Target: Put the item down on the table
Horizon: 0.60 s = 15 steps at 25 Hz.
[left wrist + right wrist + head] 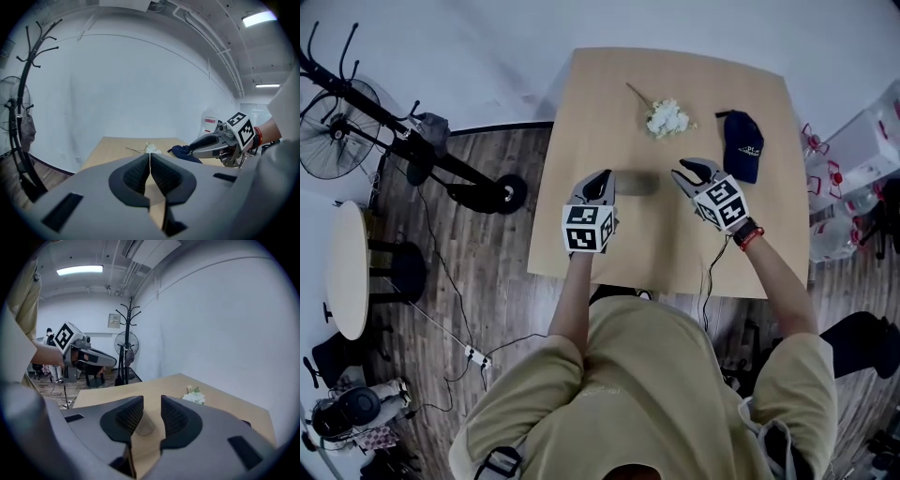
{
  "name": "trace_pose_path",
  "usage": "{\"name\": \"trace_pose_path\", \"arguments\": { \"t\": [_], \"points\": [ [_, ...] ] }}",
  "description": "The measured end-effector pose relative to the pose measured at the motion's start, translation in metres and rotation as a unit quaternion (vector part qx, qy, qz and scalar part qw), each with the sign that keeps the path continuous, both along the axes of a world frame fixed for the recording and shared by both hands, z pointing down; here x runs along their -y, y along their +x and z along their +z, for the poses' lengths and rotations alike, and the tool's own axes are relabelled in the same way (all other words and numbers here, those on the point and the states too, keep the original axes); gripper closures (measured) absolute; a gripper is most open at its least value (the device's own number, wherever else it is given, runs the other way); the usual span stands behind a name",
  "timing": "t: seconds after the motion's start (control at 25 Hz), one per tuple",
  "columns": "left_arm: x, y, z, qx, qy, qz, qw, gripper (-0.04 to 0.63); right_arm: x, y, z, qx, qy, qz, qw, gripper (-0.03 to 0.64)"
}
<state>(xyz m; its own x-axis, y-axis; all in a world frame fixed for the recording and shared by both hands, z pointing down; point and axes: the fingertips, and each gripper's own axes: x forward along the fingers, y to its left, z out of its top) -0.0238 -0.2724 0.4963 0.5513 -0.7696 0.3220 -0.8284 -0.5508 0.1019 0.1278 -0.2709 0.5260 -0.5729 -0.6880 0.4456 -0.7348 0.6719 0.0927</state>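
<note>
On the table (656,246), the flower bunch (667,118) lay just left of the cap (742,143), both near the far edge.

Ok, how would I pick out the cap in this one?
Start at the tan square table. Toward its far right corner lies the cap, just right of the white flower bunch. It is the only dark navy thing on the tabletop.

Khaki shirt (647,375), red wristband (751,234), grey marker-cubed left gripper (602,177) and right gripper (686,169)

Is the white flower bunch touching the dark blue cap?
Apart: head view shows bare table between white flower bunch and dark blue cap.
</note>
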Motion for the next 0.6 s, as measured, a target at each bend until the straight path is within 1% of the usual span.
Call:
{"name": "trace_pose_path", "arguments": {
  "t": [0.32,0.4,0.52,0.6],
  "points": [
    [-0.013,0.015,-0.014,0.004,0.018,0.002,0.9998,0.568,-0.011,0.018,-0.024,0.030,0.022,0.073,0.997,0.531],
    [-0.016,0.017,-0.015,0.005,0.019,0.001,0.9998,0.568,-0.012,0.022,-0.029,0.040,0.027,0.092,0.995,0.540],
    [-0.017,0.020,-0.016,0.006,0.021,-0.001,0.9998,0.568,-0.013,0.030,-0.037,0.051,0.041,0.125,0.990,0.572],
    [-0.018,0.020,-0.017,0.007,0.024,-0.003,0.9997,0.568,-0.014,0.034,-0.040,0.056,0.049,0.145,0.987,0.572]
  ]
}}
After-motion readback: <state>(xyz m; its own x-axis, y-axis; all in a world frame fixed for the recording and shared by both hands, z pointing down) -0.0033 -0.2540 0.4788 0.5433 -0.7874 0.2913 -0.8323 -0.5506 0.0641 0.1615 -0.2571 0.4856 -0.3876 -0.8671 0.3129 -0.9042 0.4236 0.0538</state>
